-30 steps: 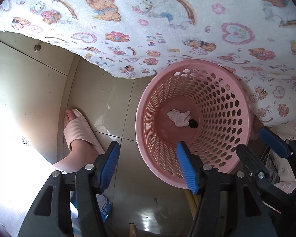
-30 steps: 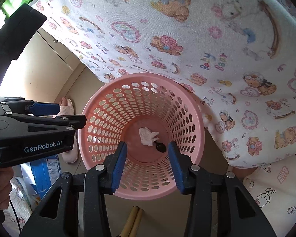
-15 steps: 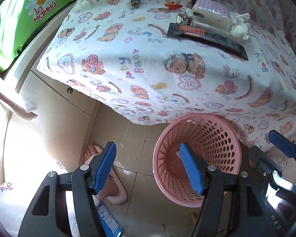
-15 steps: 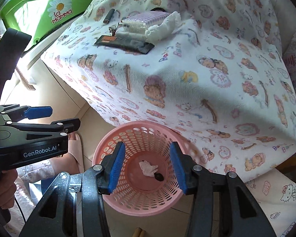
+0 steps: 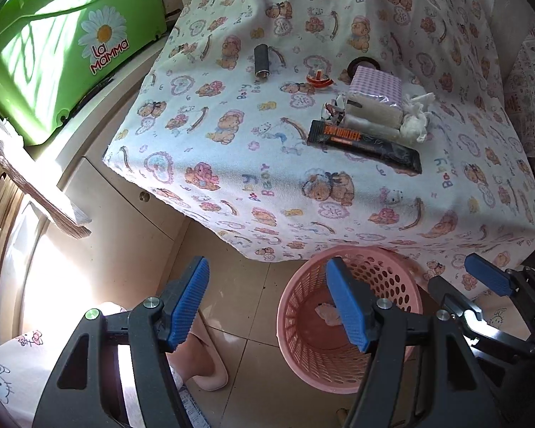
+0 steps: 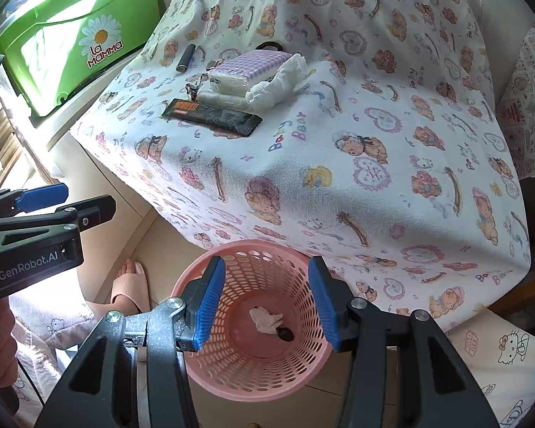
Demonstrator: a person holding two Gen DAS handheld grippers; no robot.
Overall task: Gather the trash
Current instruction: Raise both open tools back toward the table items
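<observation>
A pink perforated basket (image 5: 303,349) (image 6: 210,374) stands on the floor by the table's near edge, holding a crumpled tissue (image 6: 265,319) and a small dark scrap (image 6: 286,334). On the bear-print tablecloth lie a black snack wrapper (image 5: 363,146) (image 6: 210,116), crumpled white tissue (image 5: 415,117) (image 6: 278,82), a purple tissue pack (image 5: 374,89) (image 6: 249,66), a dark cylinder (image 5: 261,60) (image 6: 186,57) and a small red scrap (image 5: 319,80). My left gripper (image 5: 271,306) is open and empty above the floor left of the basket. My right gripper (image 6: 265,306) is open and empty above the basket.
A green La Mamma box (image 5: 64,46) (image 6: 71,35) stands on a white cabinet (image 5: 125,221) at the left. A foot in a pink slipper (image 6: 130,285) is on the tiled floor beside the basket. The tablecloth (image 5: 339,196) hangs over the table's edge.
Both grippers have risen and drawn back from the basket, bringing the table top and its items into view. Both stay open and empty.
</observation>
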